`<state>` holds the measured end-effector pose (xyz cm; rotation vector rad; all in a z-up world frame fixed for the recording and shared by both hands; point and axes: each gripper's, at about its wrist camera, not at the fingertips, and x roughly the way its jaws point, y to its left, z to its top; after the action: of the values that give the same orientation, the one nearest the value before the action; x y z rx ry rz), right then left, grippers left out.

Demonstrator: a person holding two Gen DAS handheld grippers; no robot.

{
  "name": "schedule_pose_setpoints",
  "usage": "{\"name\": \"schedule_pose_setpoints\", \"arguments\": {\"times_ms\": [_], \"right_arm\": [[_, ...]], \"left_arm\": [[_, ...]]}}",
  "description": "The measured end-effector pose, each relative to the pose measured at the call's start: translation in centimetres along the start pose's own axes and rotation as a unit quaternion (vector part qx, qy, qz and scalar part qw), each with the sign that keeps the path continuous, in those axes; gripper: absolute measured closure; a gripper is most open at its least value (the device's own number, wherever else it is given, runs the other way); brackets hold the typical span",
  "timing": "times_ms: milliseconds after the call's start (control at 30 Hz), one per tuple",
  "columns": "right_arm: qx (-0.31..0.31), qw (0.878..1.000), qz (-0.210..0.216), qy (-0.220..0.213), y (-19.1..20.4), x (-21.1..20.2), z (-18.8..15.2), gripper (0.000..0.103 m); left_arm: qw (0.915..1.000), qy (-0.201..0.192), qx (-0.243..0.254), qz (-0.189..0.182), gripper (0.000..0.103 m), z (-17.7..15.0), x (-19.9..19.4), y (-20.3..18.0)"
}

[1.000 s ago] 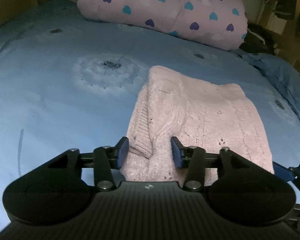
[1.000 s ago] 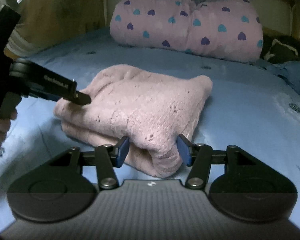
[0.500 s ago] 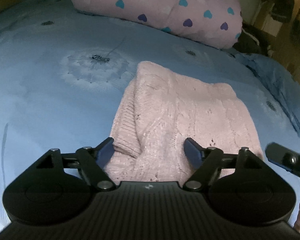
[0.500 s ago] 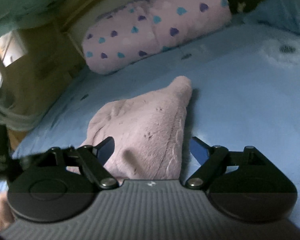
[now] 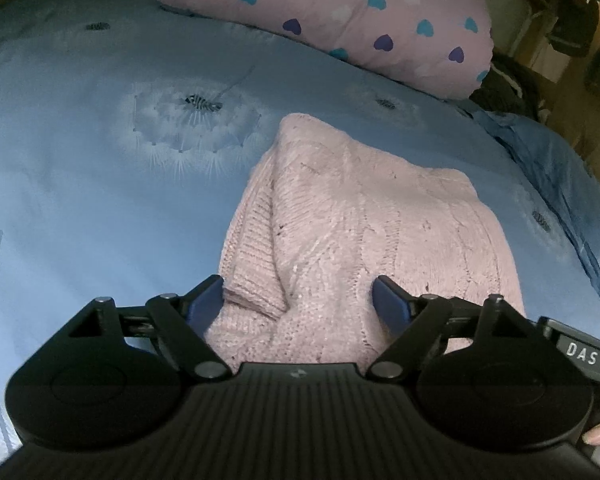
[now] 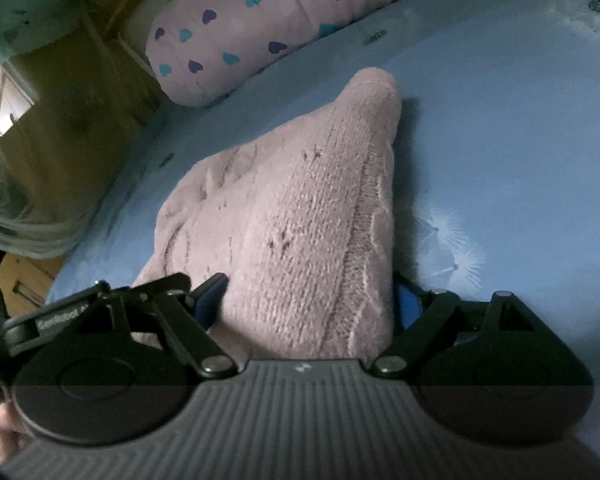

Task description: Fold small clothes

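Bed: a blue sheet [image 5: 80, 208] with a pale dandelion print covers it and carries everything else; there is no separate surface in view.
Pillow: a pink roll with blue and purple hearts [image 5: 340, 12] lies along the far edge of the bed, well apart from the garment.
Garment: the pink knitted sweater [image 5: 364, 232] lies near the middle of the bed, already doubled into a thick rectangular pad, with a ribbed edge showing on its near left side. In the right wrist view the same pad [image 6: 292, 232] rises as a wedge, its far corner pointing toward the pillow.
Left hand-held gripper: [image 5: 298, 300] spread wide, its blue pads either side of the near left corner of the pad and gripping nothing.
Right hand-held gripper: [image 6: 312, 300] also spread wide, straddling the near right end of the pad; the right pad is partly hidden behind the knit, and whether it touches is unclear.
Step in hand: judged from the compact pad and the two loose grips, the folding looks nearly finished, at the point of letting go or squaring up.
Next move: probably either lifting both tools clear without dragging the top layer, or pinching both near corners together for one more fold toward the far side; thick soft knit may spring open.
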<state>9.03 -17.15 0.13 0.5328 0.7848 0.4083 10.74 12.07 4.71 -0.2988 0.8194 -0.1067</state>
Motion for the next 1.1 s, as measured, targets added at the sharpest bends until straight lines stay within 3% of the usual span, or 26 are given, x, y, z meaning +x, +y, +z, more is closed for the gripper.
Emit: {"name": "schedule_pose_setpoints", "arguments": {"times_ms": [300,400,467,633,833,967,1100], "right_arm": [[-0.001,1.0,0.023,0.0,-0.4,0.6,0.3,0.017],[-0.003,1.0,0.027,-0.001,-0.4,0.7,0.4,0.027],[0.003,0.999,0.036,0.0,-0.5,0.6,0.5,0.039],[0.002,0.999,0.044,0.006,0.1,0.1,1.1,0.048],[0.044,0.995,0.084,0.016,0.5,-2.8,2.4,0.05],[0.034,0.995,0.084,0.028,0.8,-5.7,2.5,0.051],[0.043,0.994,0.089,0.041,0.2,-9.0,1.9,0.051]], "left_arm": [[0.9994,0.011,-0.029,-0.016,0.016,-0.1,0.7,0.7],[0.9989,0.011,-0.036,-0.028,0.016,-0.1,1.0,0.9],[0.9983,0.009,-0.042,-0.038,0.019,-0.3,1.1,1.1],[0.9961,0.004,-0.05,-0.072,0.035,-0.4,0.8,1.2],[0.9881,0.008,-0.074,-0.135,0.036,-1.2,-1.8,1.0],[0.9812,0.023,-0.087,-0.171,0.036,-2.4,-4.1,-0.7],[0.9806,0.036,-0.059,-0.183,0.037,-4.2,-6.7,-3.5]]}}
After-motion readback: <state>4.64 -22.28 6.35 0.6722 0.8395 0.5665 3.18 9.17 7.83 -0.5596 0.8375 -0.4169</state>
